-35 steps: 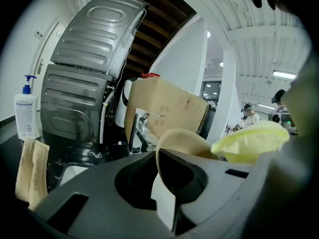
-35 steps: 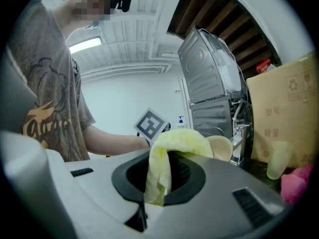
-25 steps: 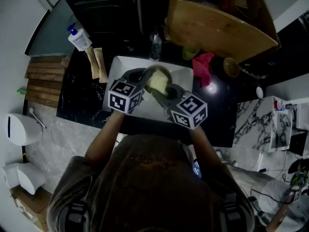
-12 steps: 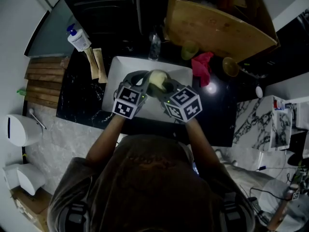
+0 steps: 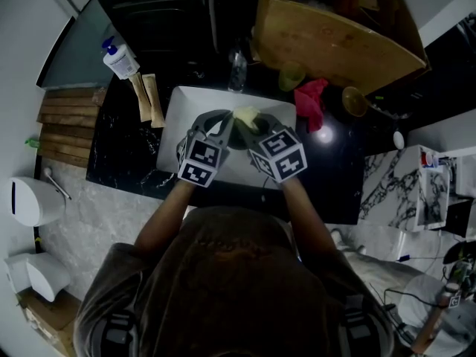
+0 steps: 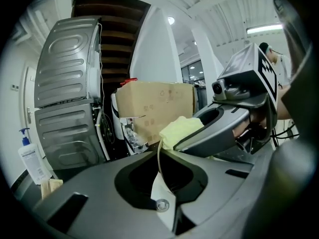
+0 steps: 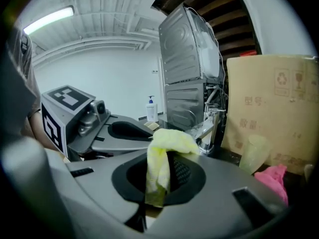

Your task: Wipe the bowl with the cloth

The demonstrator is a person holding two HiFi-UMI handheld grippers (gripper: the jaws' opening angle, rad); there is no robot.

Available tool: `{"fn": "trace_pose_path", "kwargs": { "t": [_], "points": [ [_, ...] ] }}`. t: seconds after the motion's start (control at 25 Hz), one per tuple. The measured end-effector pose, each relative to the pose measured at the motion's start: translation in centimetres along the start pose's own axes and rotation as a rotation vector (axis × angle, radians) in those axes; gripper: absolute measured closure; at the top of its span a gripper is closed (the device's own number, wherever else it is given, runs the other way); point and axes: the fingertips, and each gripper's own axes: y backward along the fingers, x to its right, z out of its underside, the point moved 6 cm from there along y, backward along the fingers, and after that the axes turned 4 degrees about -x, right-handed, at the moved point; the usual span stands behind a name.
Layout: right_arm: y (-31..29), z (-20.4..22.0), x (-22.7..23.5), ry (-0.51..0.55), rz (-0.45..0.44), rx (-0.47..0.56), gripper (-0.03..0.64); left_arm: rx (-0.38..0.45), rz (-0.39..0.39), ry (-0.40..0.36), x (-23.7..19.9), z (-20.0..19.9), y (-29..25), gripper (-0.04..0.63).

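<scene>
**Kid 1:** Where is the bowl (image 5: 232, 134)?

**Kid 2:** It is up over the white sink (image 5: 177, 110), in between the two claws. It is tipped on its side. In the left gripper view you see just its thin edge.

**Kid 1:** Who has it?

**Kid 2:** The left claw (image 6: 159, 179). Its two jaws are pinched close on the bowl's edge.

**Kid 1:** And the cloth (image 7: 160, 158)?

**Kid 2:** It is yellow and soft, and the right claw (image 7: 158, 180) has it. The jaws are squeezed on it. One end hangs down between them and the rest puffs out on top.

**Kid 1:** Is the cloth on the bowl?

**Kid 2:** Yes. In the left gripper view the cloth sits right at the top of the bowl's edge, touching it. The right claw is just beside the left one.

**Kid 1:** What else is around?

**Kid 2:** The sink sits in a black surface (image 5: 126, 162). A tap (image 5: 238, 65) stands behind the sink. A white soap bottle (image 5: 119, 56) with a blue top is well off to the left. A pale green cup (image 5: 292, 76) and a pink rag (image 5: 312, 99) are behind the sink on the right, near a big brown box (image 5: 335, 39).

**Kid 1:** Can you see inside the bowl?

**Kid 2:** No, it is too dark to tell.
</scene>
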Motion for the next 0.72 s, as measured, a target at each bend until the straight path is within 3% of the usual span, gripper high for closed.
{"fn": "trace_pose_path", "kwargs": {
  "t": [0.36,0.72],
  "points": [
    [-0.6,0.3,0.6,-0.017,0.062,-0.002,0.595,0.017,-0.051,-0.004,-0.2,0.3,0.0,0.569],
    [-0.6,1.7,1.0,-0.021,0.117,-0.066,0.595,0.031,-0.084,-0.071,0.1,0.0,0.2,0.566]
  ]
}}
